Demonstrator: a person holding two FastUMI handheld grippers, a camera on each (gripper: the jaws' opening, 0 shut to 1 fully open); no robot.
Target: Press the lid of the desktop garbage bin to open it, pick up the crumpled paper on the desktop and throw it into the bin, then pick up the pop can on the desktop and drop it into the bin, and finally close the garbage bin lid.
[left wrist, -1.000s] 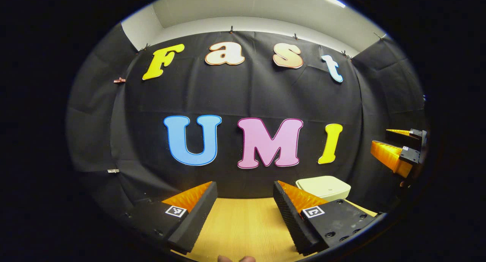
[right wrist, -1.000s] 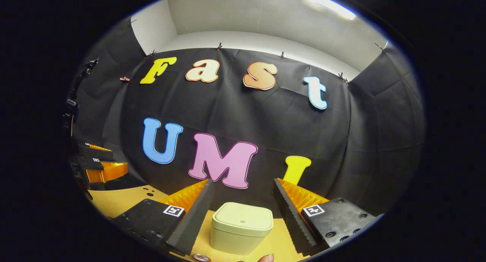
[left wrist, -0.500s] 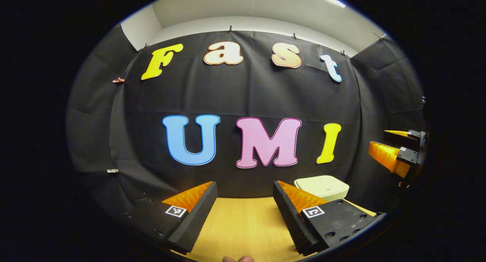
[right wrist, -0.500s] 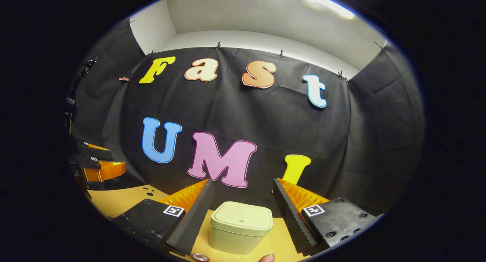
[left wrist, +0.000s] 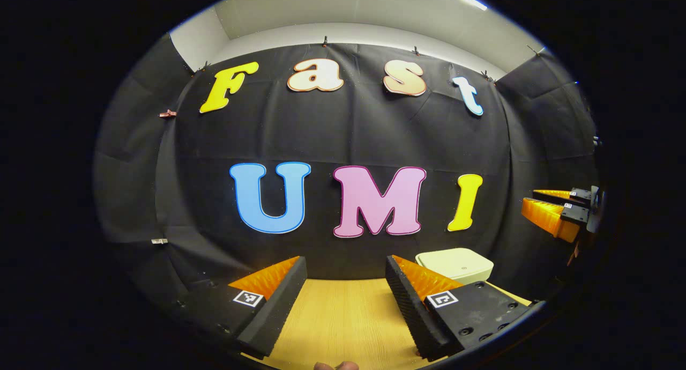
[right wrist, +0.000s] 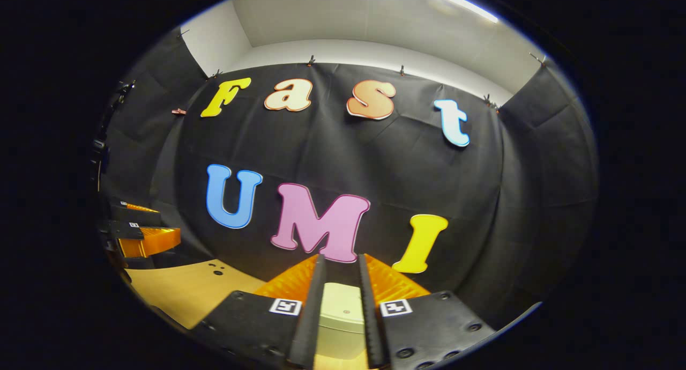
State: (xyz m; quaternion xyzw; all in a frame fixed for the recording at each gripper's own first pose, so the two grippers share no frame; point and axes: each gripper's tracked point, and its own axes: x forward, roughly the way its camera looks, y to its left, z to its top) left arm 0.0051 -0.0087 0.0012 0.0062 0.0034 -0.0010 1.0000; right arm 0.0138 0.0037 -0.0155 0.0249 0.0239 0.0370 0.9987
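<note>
In the right gripper view, the right gripper (right wrist: 341, 276) at bottom centre now has its fingers drawn nearly together, only a narrow gap between them, where a second ago they stood wide apart. Through that gap the pale bin (right wrist: 339, 319) shows, lid down; the fingers do not visibly touch it. The can top seen earlier at the bottom edge is now covered by the fingers. In the left gripper view, the left gripper (left wrist: 345, 268) stays spread wide over the wooden table (left wrist: 343, 316) at lower centre, holding nothing. The bin (left wrist: 455, 264) sits lower right, behind its right finger, unmoved.
</note>
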